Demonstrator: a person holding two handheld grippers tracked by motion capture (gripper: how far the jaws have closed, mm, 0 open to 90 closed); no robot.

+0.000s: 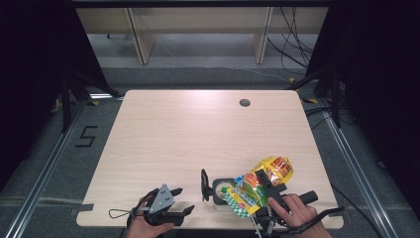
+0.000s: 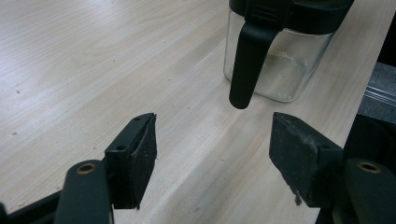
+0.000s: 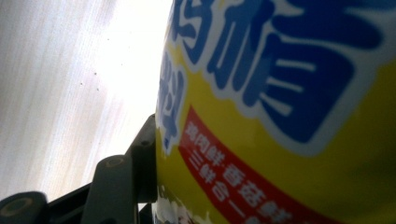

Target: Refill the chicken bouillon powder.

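Right tool (image 1: 261,194) clenched on a yellow seasoning packet (image 1: 261,182), tipped over the mouth of a glass jar with a black lid and handle (image 1: 216,190) near the surface's (image 1: 173,134) front edge. Left tool (image 1: 179,201) released, jaws wide apart, aimed at the jar's handle (image 2: 247,60). Jar seemingly almost empty, so pouring likely barely begun.

Glossy plastic snack bag (image 1: 265,183); clear glass jar (image 2: 280,65), matt black lid; pale wood-grain table (image 1: 188,134).
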